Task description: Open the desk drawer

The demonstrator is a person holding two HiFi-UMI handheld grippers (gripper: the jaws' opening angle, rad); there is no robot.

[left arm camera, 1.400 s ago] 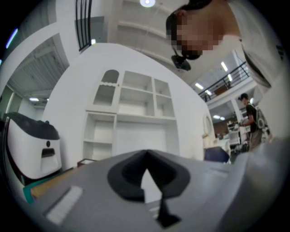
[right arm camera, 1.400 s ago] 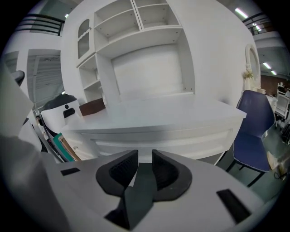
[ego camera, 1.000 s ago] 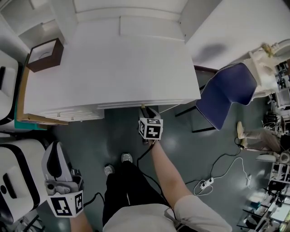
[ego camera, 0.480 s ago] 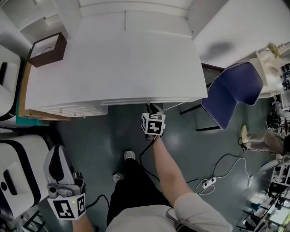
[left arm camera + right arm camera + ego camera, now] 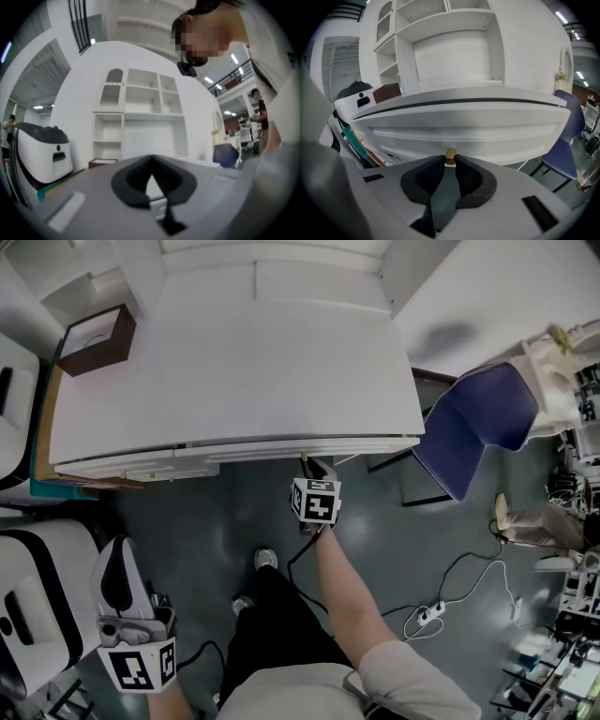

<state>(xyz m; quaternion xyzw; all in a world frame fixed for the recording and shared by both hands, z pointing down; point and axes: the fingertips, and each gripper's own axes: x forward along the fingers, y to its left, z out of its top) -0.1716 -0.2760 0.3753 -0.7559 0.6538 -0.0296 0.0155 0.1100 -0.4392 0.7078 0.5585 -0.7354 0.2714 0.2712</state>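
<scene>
A white desk (image 5: 262, 362) fills the upper head view, its wide drawer front (image 5: 281, 448) (image 5: 464, 126) along the near edge. A small brass knob (image 5: 450, 156) sticks out of the drawer's middle. My right gripper (image 5: 307, 467) (image 5: 450, 160) points down at it from the near side, and its black pads are shut on the knob. My left gripper (image 5: 114, 549) (image 5: 150, 159) hangs low at the left, far from the desk, held level. Its pads meet at the tips with nothing between them.
A brown open box (image 5: 94, 338) stands on the desk's far left corner. A blue chair (image 5: 478, 423) sits right of the desk. White machines (image 5: 28, 606) stand along the left. A cable and power strip (image 5: 417, 620) lie on the floor. A white shelf unit (image 5: 450, 42) rises behind the desk.
My right gripper stays at the knob while the head view shifts slightly. A thin dark line now shows along the top of the drawer front. The left gripper has not moved.
</scene>
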